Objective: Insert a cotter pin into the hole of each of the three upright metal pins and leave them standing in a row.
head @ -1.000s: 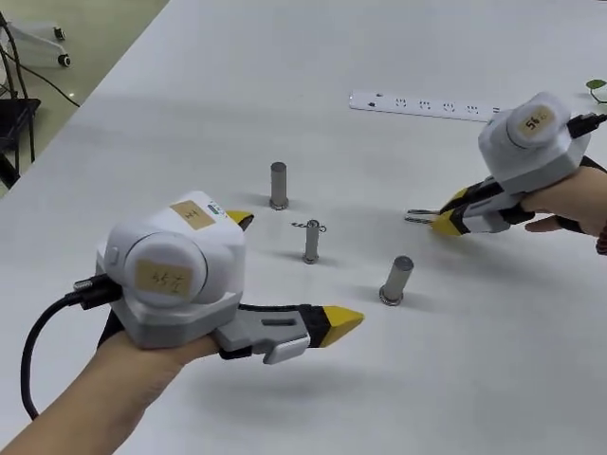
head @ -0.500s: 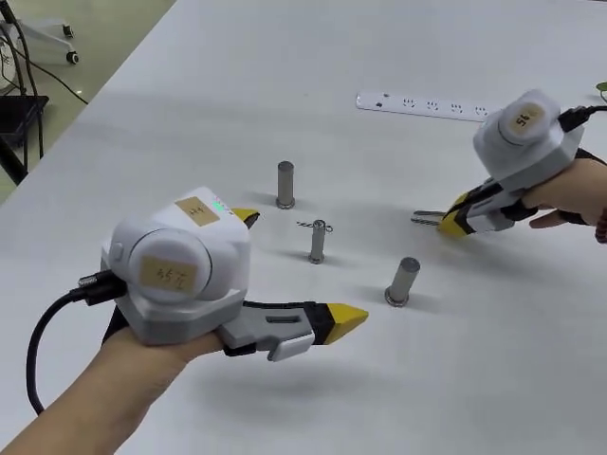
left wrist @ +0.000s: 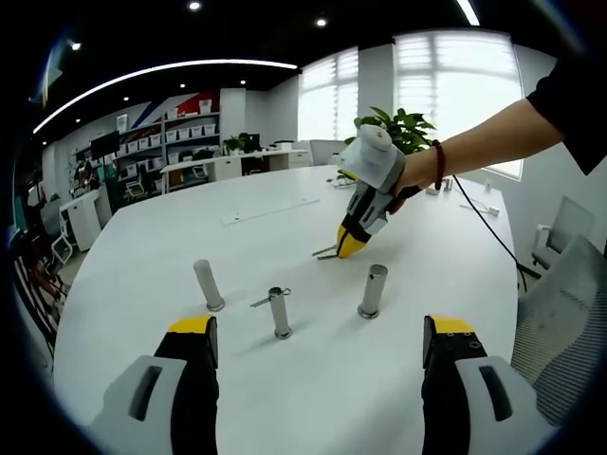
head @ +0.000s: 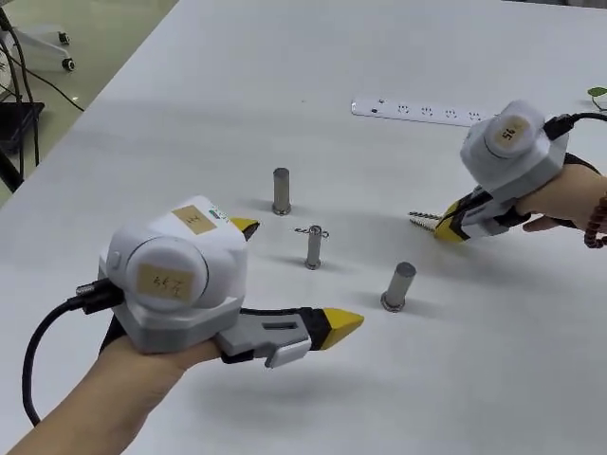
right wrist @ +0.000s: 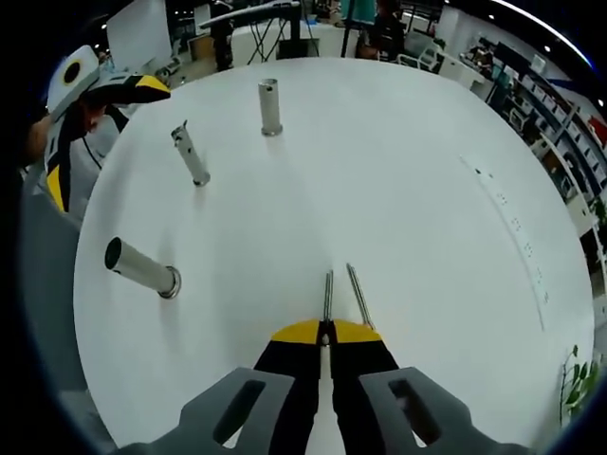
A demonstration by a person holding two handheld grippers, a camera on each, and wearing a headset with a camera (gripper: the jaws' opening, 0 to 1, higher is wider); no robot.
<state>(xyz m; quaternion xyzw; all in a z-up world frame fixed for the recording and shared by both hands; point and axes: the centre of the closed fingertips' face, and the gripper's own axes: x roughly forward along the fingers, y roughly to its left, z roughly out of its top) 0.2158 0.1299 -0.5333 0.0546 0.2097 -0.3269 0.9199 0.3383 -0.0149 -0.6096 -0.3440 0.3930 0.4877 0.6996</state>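
A broad white table point(head: 427, 379) with a smooth matte top runs across an open office. In the left gripper view there are shelves, desks, bright windows and a leafy plant point(left wrist: 394, 128) behind it. A long white power strip point(head: 417, 112) lies flat at the far side.

The person's left hand point(head: 142, 365) reaches in from the near left and grips a rounded white housing with a black cable point(head: 43, 332) trailing off it. The left gripper point(head: 299, 275) is level above the table and points right. Its two black jaws with yellow tips are spread wide with nothing between them.

The right hand point(head: 560, 199), with a beaded bracelet point(head: 596, 223) at the wrist, comes in from the right. The right gripper point(head: 444, 230) slopes down to the left, its yellow tips low over the table. Its jaws are clamped together on a thin wire cotter pin point(head: 424, 220), whose two prongs stick out leftward toward the pins.

Three short grey metal cylinders stand between the grippers, each on a small flared base, in a diagonal line. The far-left pin point(head: 281, 191) and the near-right pin point(head: 399, 285) have bare tops. The middle pin point(head: 313, 246) is slimmer, and an inserted cotter pin point(head: 311, 230) crosses through its top, its looped head on the right.
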